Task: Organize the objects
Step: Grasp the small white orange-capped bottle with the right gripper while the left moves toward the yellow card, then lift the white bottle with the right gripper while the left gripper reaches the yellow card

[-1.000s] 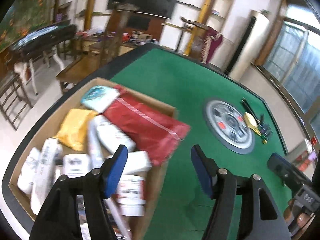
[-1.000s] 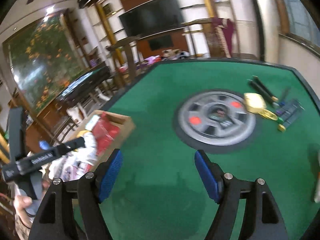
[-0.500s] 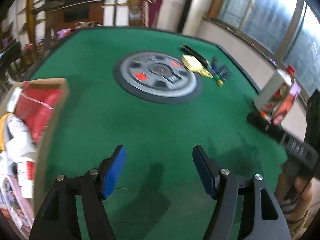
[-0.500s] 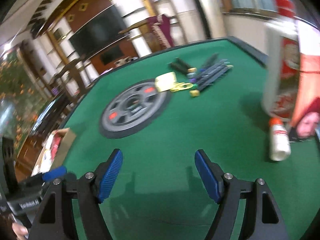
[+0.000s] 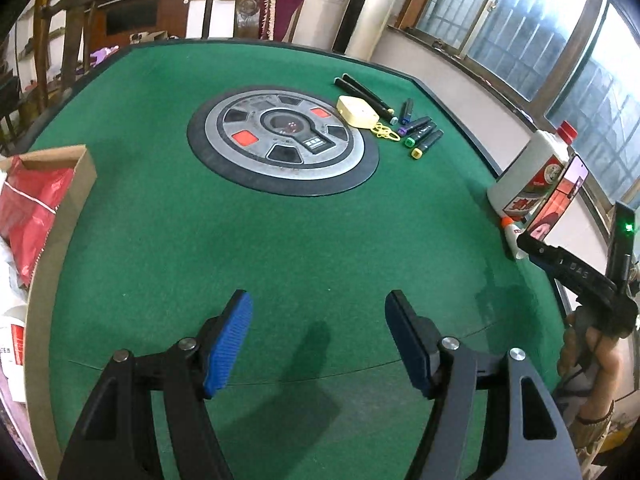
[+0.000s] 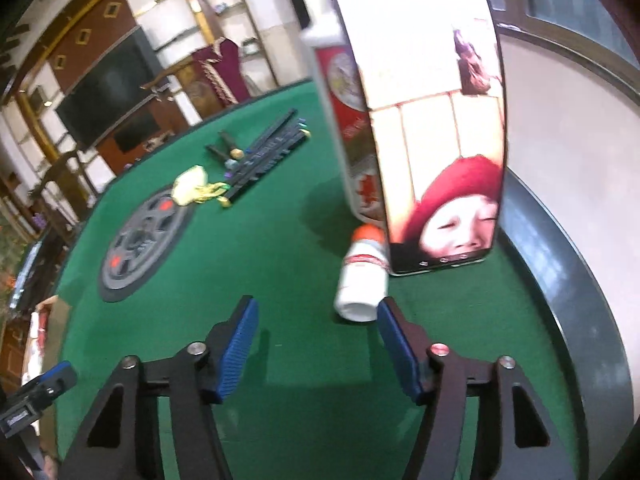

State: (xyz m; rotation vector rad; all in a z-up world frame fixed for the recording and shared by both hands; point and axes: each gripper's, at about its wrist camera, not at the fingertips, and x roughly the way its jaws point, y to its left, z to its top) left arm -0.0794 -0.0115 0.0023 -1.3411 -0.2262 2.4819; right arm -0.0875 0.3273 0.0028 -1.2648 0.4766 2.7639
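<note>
Both grippers have swung away from the box (image 5: pixel 60 200) toward the table's right edge. The right gripper (image 6: pixel 316 344) is closing, empty, its right pad beside a lying small bottle (image 6: pixel 362 276). The left gripper (image 5: pixel 318 340) hangs wide, empty, over green felt (image 5: pixel 200 240). Windows (image 5: pixel 520 32) behind.

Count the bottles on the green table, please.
2: a large white bottle with a red cap standing behind the propped phone, and a small white bottle lying before it. The box may hide others.
</note>
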